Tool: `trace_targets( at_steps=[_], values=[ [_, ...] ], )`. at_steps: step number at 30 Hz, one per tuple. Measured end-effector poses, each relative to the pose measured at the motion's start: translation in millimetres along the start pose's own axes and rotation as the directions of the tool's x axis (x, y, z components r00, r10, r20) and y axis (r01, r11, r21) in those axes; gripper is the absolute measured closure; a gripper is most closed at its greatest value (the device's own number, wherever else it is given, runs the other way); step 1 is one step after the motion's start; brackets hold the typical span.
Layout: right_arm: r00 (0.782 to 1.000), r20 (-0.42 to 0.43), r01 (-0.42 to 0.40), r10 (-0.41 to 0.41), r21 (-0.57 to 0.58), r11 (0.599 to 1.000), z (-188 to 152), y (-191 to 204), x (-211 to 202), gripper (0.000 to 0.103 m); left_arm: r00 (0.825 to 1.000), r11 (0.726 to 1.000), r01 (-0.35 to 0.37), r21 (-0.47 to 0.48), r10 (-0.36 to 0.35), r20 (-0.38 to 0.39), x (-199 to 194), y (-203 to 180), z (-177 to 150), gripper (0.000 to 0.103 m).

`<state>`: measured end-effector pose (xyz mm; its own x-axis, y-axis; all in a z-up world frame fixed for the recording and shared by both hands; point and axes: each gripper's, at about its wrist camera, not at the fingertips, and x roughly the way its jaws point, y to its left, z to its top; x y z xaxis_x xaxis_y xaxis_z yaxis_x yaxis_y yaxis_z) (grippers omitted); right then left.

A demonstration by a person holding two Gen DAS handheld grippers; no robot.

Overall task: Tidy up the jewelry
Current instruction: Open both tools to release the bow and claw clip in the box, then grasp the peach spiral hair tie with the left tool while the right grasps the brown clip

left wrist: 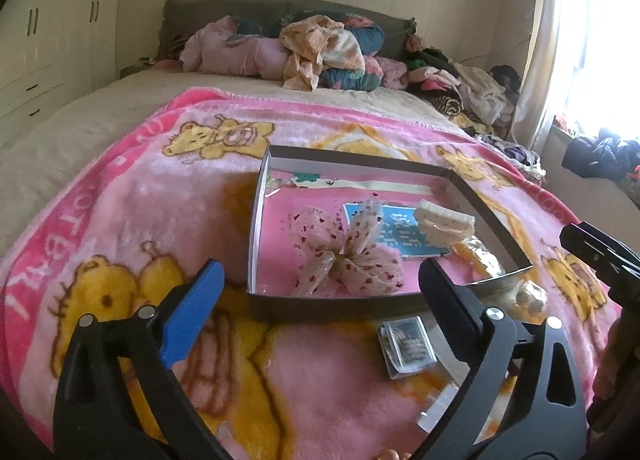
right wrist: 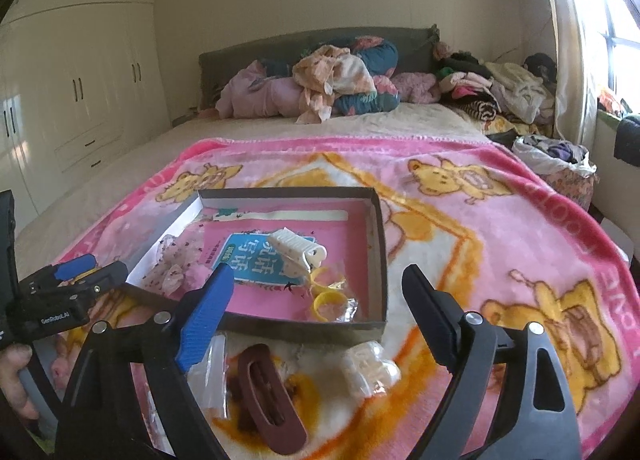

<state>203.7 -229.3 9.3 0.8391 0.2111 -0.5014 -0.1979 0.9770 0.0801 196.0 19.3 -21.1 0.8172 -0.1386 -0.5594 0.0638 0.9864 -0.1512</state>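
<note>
A shallow dark box point(left wrist: 336, 306) point(right wrist: 378, 236) with a pink floor lies on the pink bear blanket. In it are a sheer spotted bow point(left wrist: 348, 256) point(right wrist: 174, 264), a white hair claw point(left wrist: 444, 222) point(right wrist: 298, 252), a teal card point(right wrist: 256, 260) and a yellow ring in a clear bag point(right wrist: 326, 304). My left gripper point(left wrist: 320, 300) is open and empty, just short of the box's near wall. My right gripper point(right wrist: 318, 308) is open and empty above the near wall. A maroon hair claw point(right wrist: 272, 396), a pearl piece point(right wrist: 370, 374) point(left wrist: 528, 298) and a small packet point(left wrist: 408, 346) lie on the blanket outside the box.
The blanket point(right wrist: 500, 228) covers the near half of a bed. Piled clothes and bedding point(right wrist: 340, 80) lie by the headboard. Wardrobes point(right wrist: 80, 80) stand at the left, a bright window point(right wrist: 616, 20) at the right. Clear plastic bags point(right wrist: 212, 376) lie by the maroon claw.
</note>
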Motion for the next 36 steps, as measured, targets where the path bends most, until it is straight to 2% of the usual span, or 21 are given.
trace_targets(
  at_steps=[10, 23, 36],
  values=[
    [0.999, 0.029, 0.016, -0.016, 0.011, 1.000, -9.4, -12.1, -32.8, 0.019, 0.999, 0.999, 0.035, 0.019, -0.035, 0.023, -24.7, -14.6, -9.5, 0.012],
    [0.999, 0.010, 0.032, -0.032, 0.034, 0.999, -33.2, -26.3, -49.1, 0.019, 0.995, 0.992, 0.095, 0.079, -0.095, -0.005, -35.1, -36.1, -33.9, 0.012],
    [0.999, -0.044, 0.018, -0.017, 0.026, 0.999, -61.2, -29.6, -48.3, 0.019, 0.988, 0.978, 0.150, 0.142, -0.144, -0.054, -42.5, -53.5, -64.0, 0.012]
  ],
)
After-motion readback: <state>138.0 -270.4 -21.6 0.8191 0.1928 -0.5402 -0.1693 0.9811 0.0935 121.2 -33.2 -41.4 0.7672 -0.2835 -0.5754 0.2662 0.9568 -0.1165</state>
